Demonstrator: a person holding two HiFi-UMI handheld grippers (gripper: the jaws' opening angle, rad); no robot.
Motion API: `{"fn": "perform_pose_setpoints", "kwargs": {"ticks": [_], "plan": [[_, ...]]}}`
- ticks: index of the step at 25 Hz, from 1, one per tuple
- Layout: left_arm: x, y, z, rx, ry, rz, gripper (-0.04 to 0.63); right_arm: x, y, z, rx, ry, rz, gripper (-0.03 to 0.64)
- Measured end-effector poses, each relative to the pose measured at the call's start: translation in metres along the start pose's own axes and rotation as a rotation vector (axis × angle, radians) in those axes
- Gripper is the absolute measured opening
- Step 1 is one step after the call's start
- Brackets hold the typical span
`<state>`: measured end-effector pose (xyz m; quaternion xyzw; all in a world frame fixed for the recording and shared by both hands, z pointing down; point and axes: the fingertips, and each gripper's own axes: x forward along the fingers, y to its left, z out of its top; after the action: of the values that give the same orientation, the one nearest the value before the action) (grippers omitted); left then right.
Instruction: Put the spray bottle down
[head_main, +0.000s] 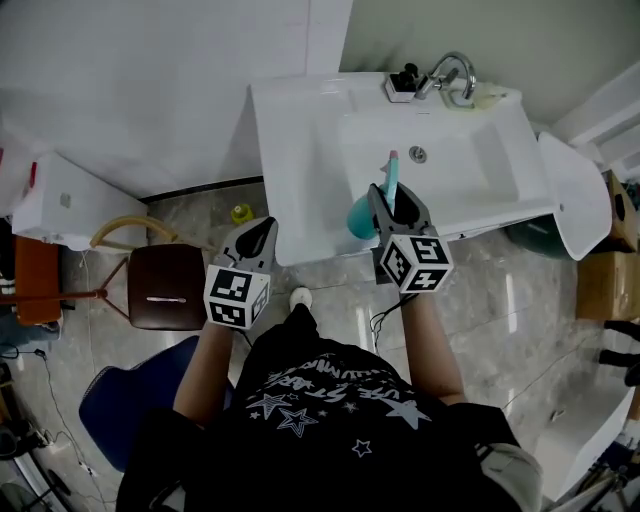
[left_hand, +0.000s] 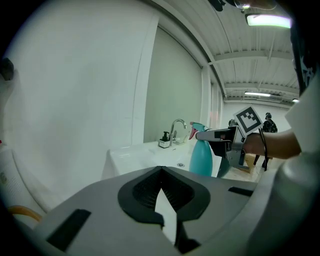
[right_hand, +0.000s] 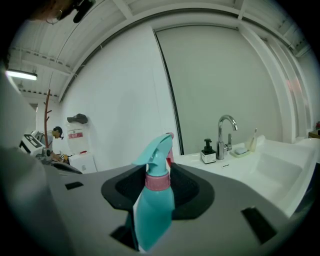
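A teal spray bottle (head_main: 362, 216) with a pink collar and nozzle hangs over the front edge of the white sink (head_main: 300, 150). My right gripper (head_main: 393, 200) is shut on it. In the right gripper view the spray bottle (right_hand: 154, 200) stands upright between the jaws of the right gripper (right_hand: 161, 167) and hides the fingertips. My left gripper (head_main: 262, 228) is to the left of the sink's front corner, over the floor, with its jaws together and nothing in them. From the left gripper (left_hand: 161, 172) I see the spray bottle (left_hand: 202, 156) and the right gripper (left_hand: 220, 136) at the right.
At the back of the sink stand a chrome faucet (head_main: 450, 72) and a dark soap bottle (head_main: 403, 82). A brown stool (head_main: 167, 287), a blue chair (head_main: 110, 400) and a white box (head_main: 60, 205) are on the floor at the left. A white wall lies behind.
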<state>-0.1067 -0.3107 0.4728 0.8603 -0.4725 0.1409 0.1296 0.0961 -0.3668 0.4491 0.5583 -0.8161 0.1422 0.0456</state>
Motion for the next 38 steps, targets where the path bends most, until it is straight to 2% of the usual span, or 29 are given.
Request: {"fn": "perform_pose_setpoints", "kwargs": {"ticks": [12,20,28,38], "plan": [[0.048,0.049,-0.013,-0.025,0.064,-0.02,0.015,0.109,0.006,-0.01,-0.045,0.014,0.046,0.161],[0.066,0.068,-0.018,-0.06,0.084,-0.013,0.015,0.153,0.0,-0.014,-0.041,-0.014,0.061,0.161],[0.068,0.075,-0.028,-0.062,0.111,0.004,0.015,0.162,0.0,-0.023,-0.05,-0.022,0.068,0.161],[0.071,0.072,-0.024,-0.05,0.105,-0.018,0.015,0.151,0.008,-0.03,-0.075,-0.029,0.052,0.164]]}}
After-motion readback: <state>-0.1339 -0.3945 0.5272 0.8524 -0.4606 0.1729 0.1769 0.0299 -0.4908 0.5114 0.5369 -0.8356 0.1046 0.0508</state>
